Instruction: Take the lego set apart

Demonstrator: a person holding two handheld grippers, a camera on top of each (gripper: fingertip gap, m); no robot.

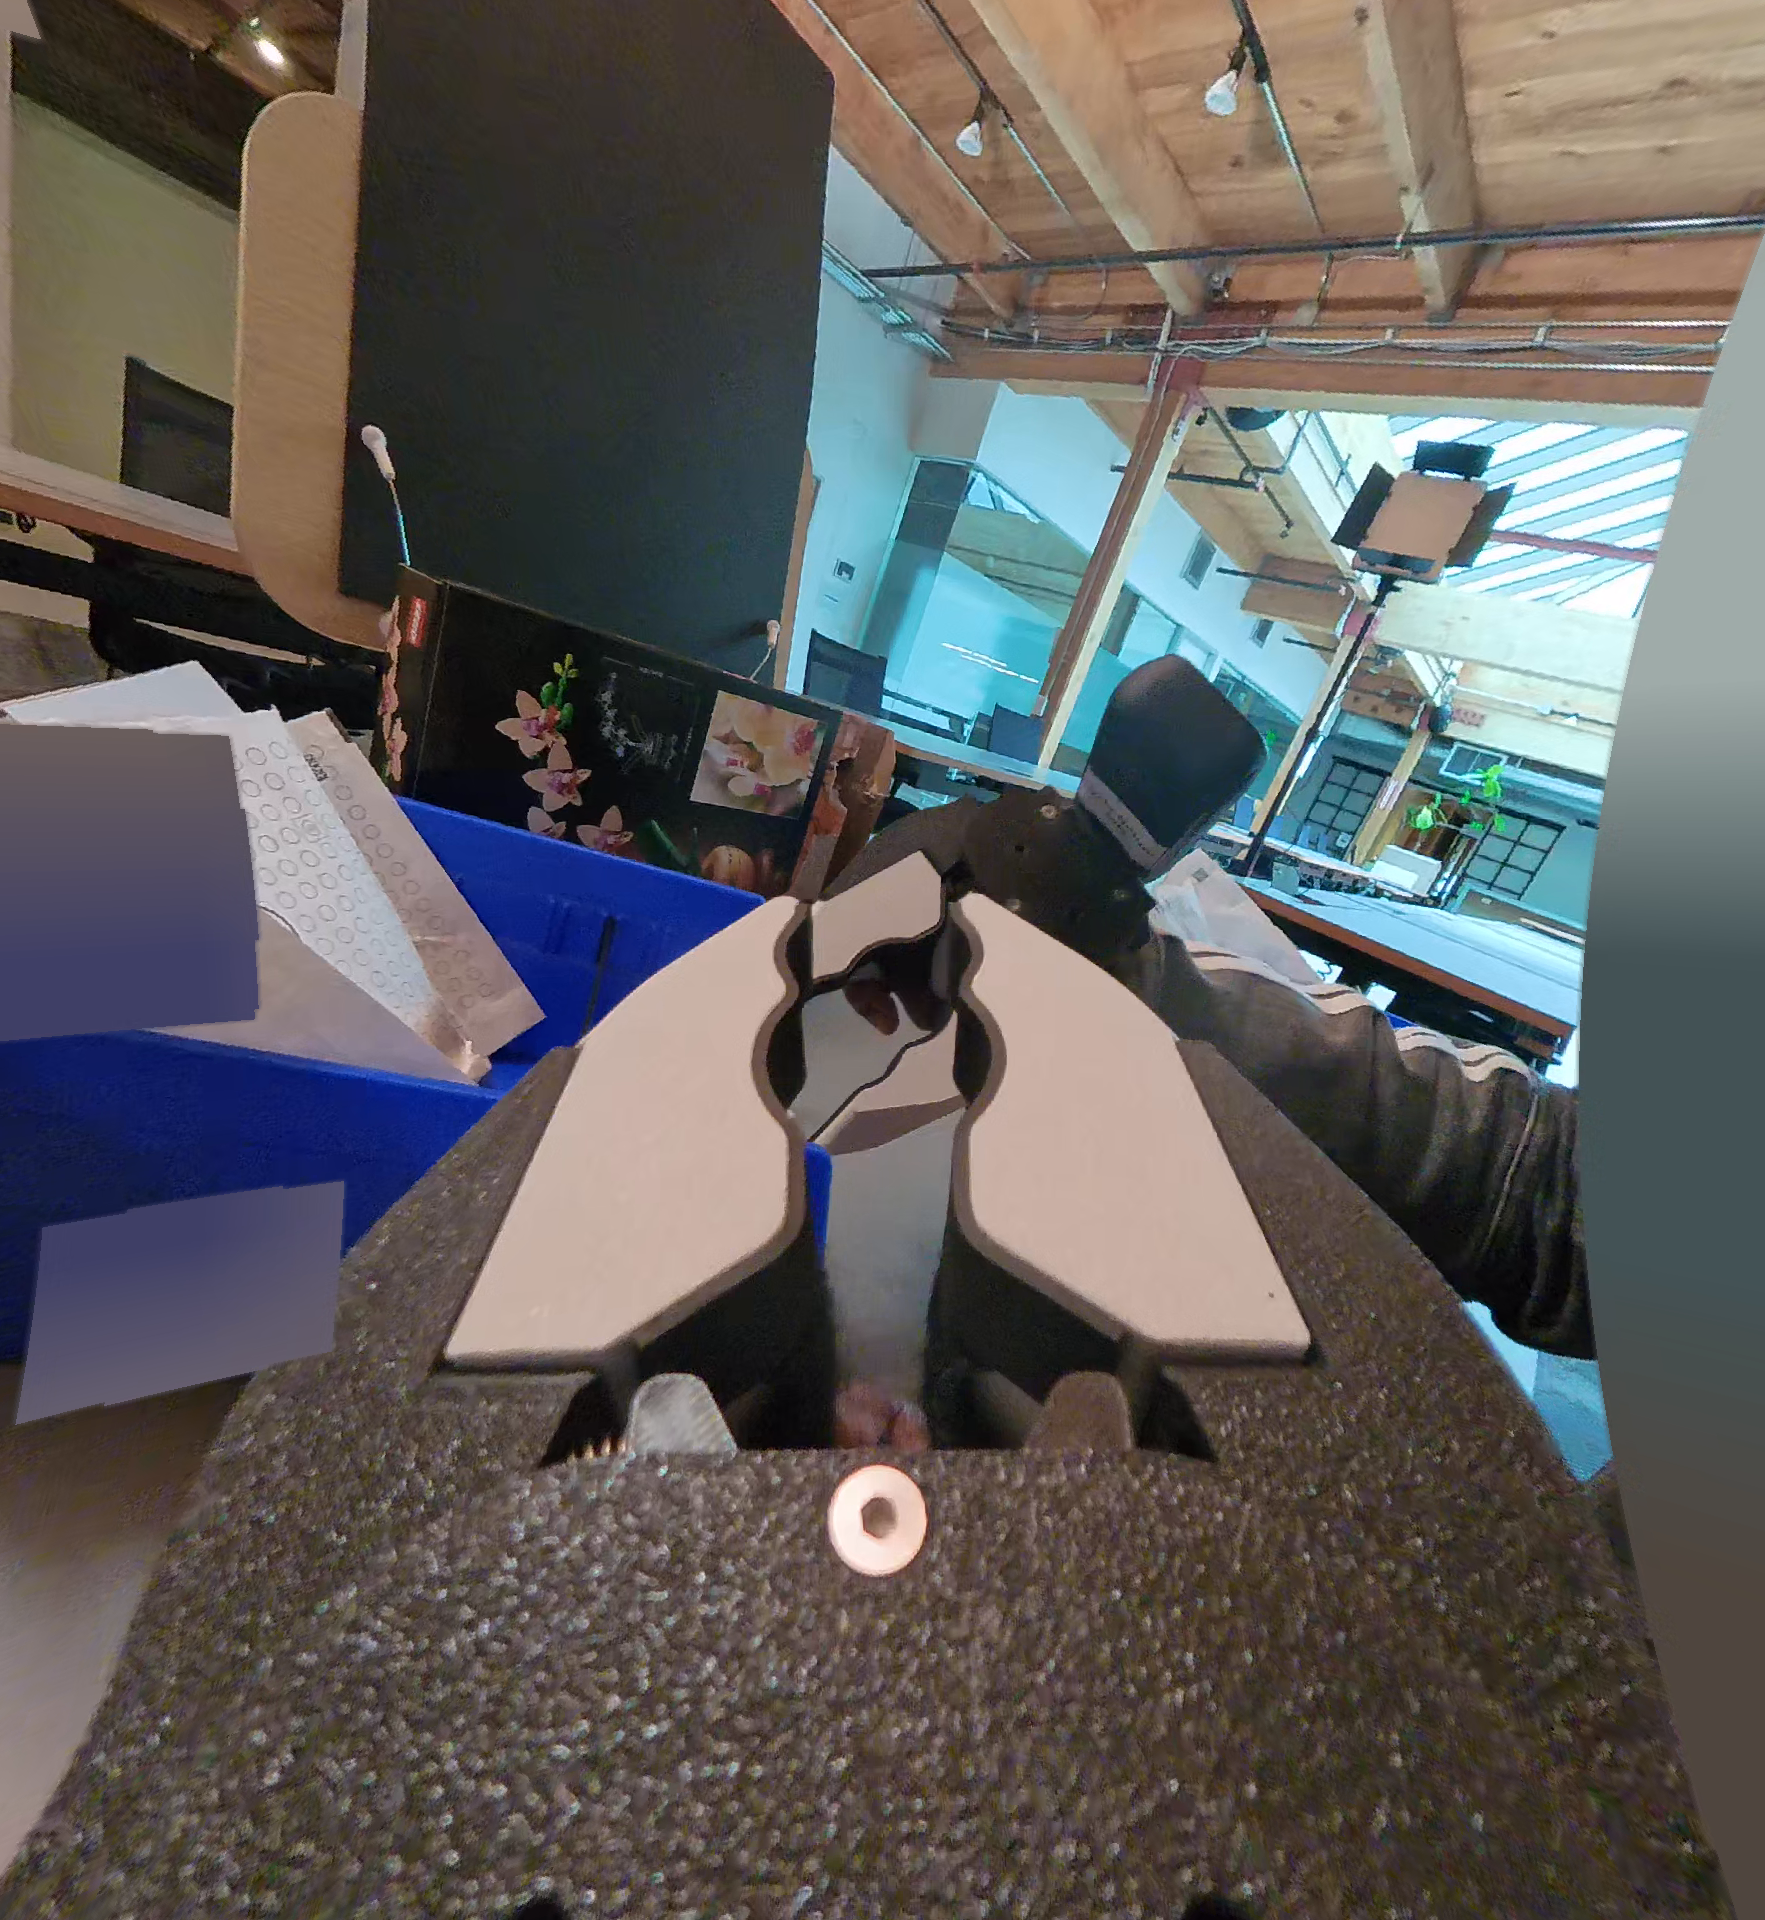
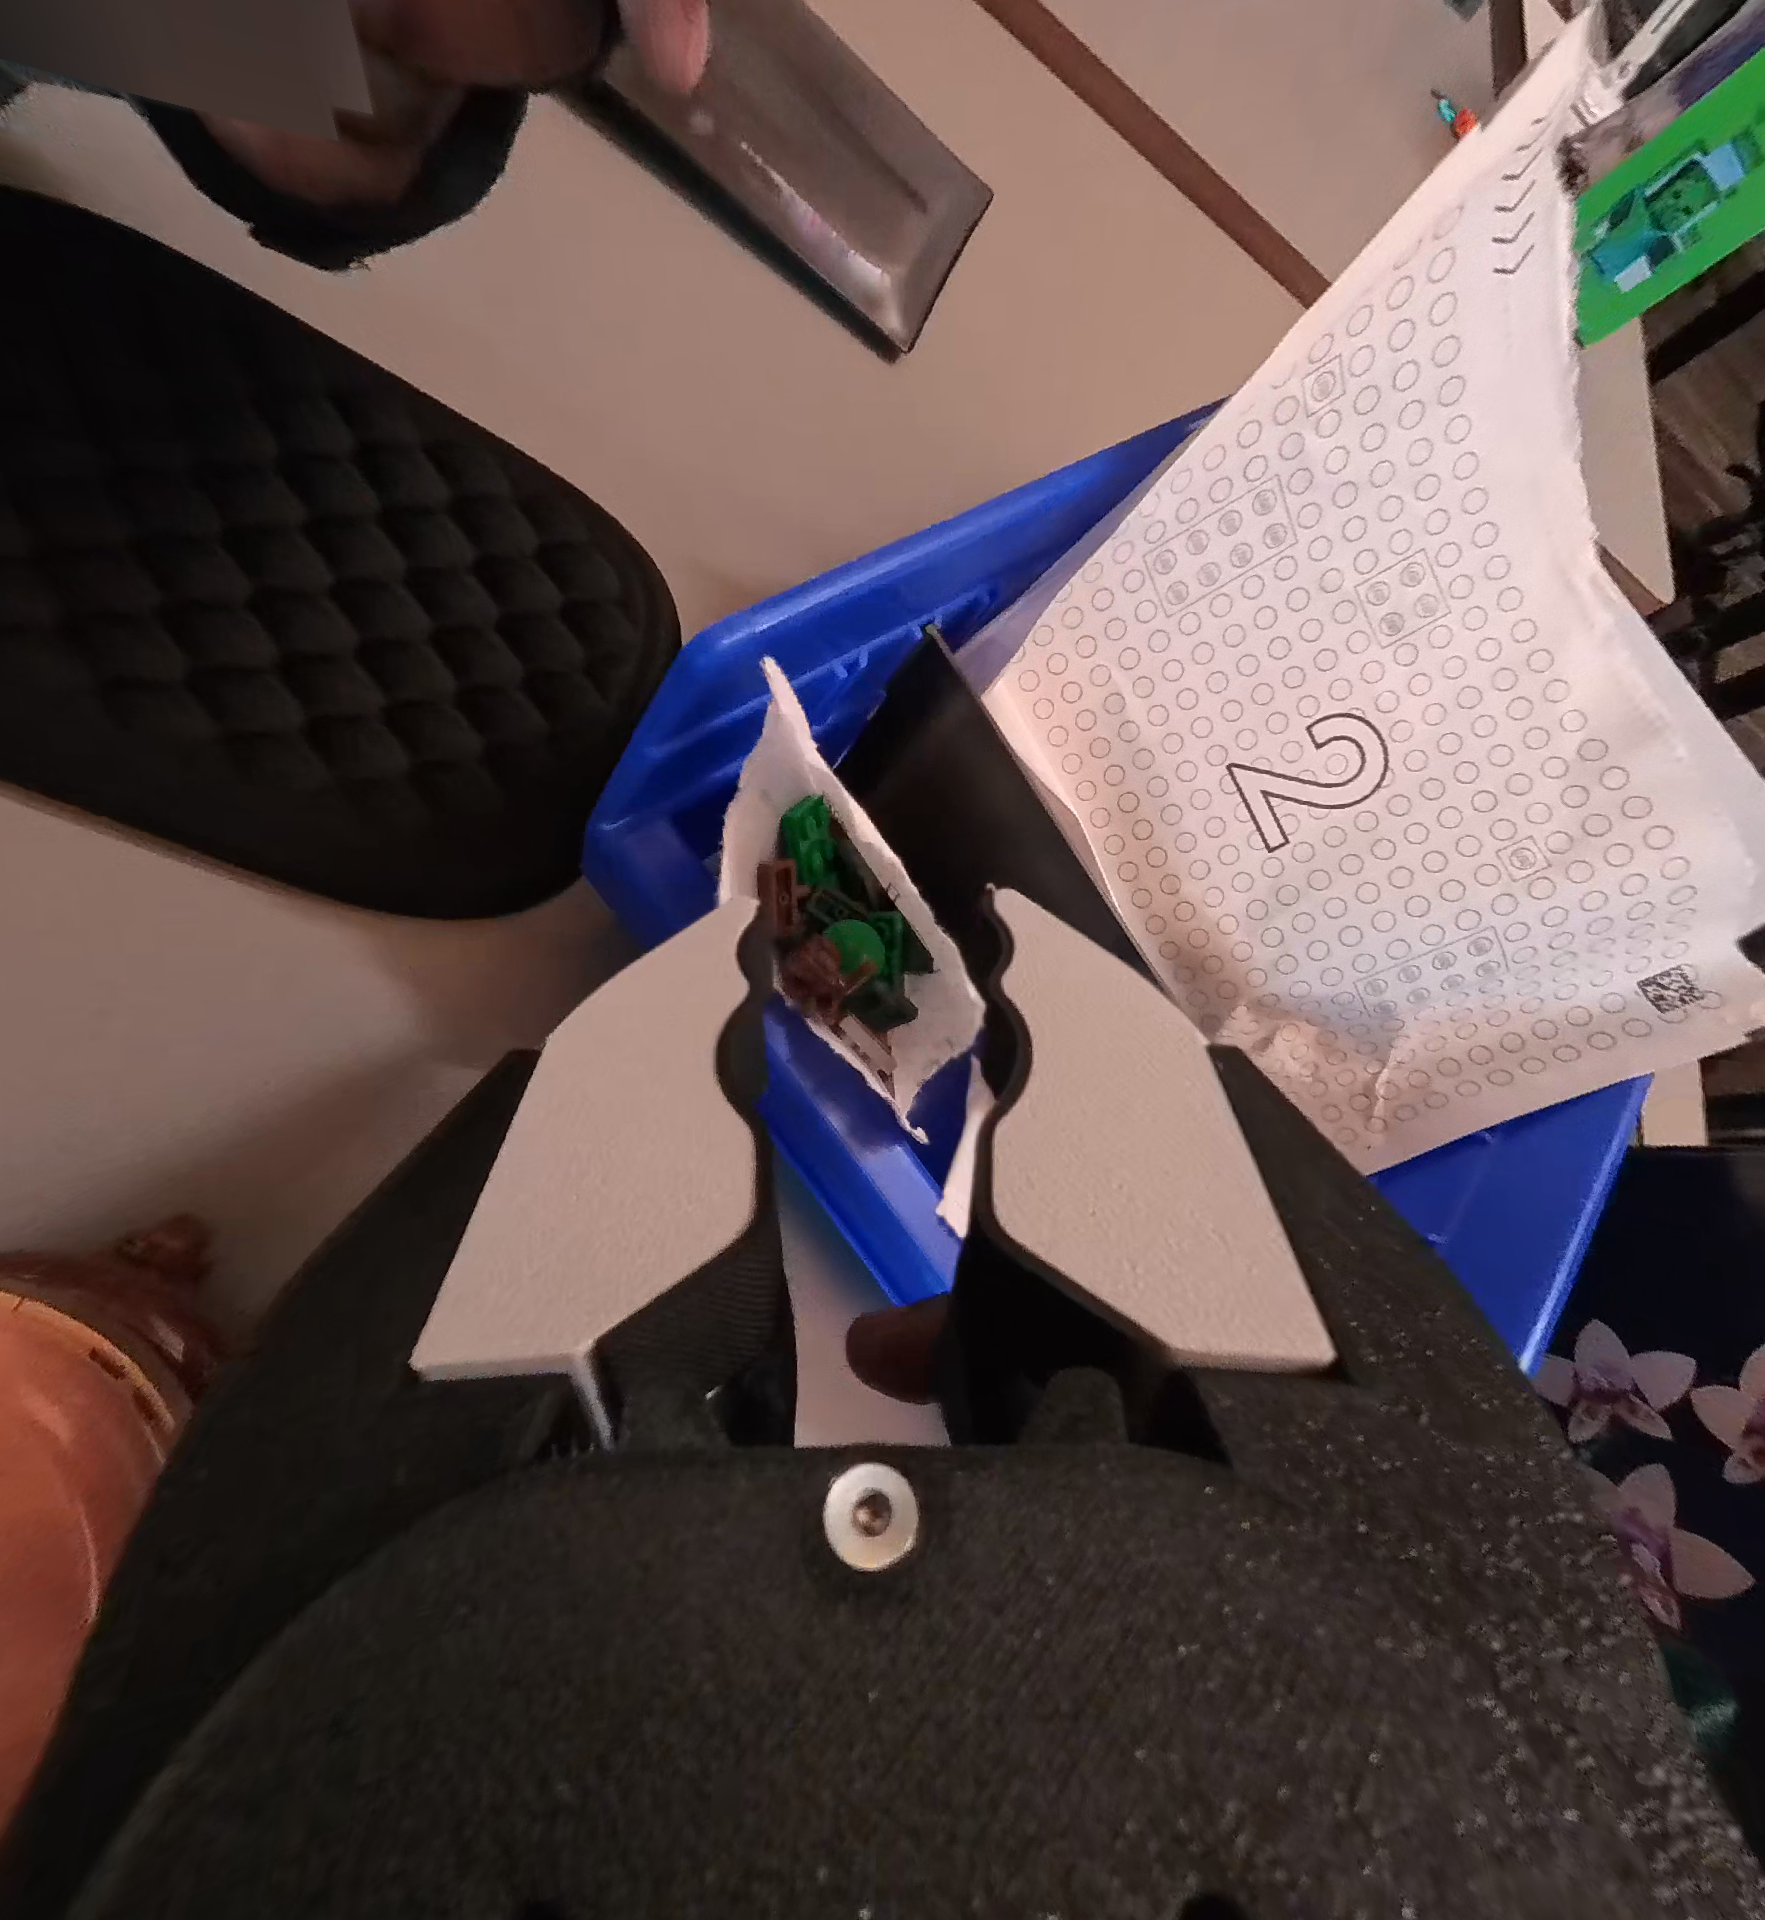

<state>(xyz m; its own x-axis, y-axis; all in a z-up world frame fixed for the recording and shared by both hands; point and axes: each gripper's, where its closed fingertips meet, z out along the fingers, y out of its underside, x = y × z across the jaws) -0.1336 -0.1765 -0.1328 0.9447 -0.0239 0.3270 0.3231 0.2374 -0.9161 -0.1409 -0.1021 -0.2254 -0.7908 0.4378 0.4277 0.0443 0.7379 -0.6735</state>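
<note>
- We are in a loft-like workroom with timber ceiling beams (image 1: 1221, 156) and track lights, working over a pale beige tabletop (image 2: 265, 1091).
- On the far left of the right wrist view, a black quilted pad (image 2: 234, 582) lies on that tabletop; beside it to the right stands the blue plastic bin (image 2: 836, 623).
- The task's thing sits at the bin's near corner: a torn white paper bag (image 2: 935, 1023), gaping open, with loose green and brown lego pieces (image 2: 842, 935) inside.
- The right gripper (image 2: 873, 925) has its jaws parted around the bag's opening. A torn flap lies against the right finger, but we cannot tell whether anything is pinched.
- The left gripper (image 1: 878, 925) points up and away with a narrow gap between its tips. Nothing seems held, though we cannot tell for certain.
- For this step, we judge it best to clamp one torn edge firmly and keep the opening over the bin so pieces fall inside. A sharp tug could scatter them.
- Further right, a large white paper bag printed with stud circles (image 2: 1377, 727) leans out over the bin's rim, beside a black divider panel (image 2: 961, 790).
- Rightmost, a black box with orchid pictures (image 2: 1709, 1455) lies next to the bin; the left wrist view shows it behind.
</note>
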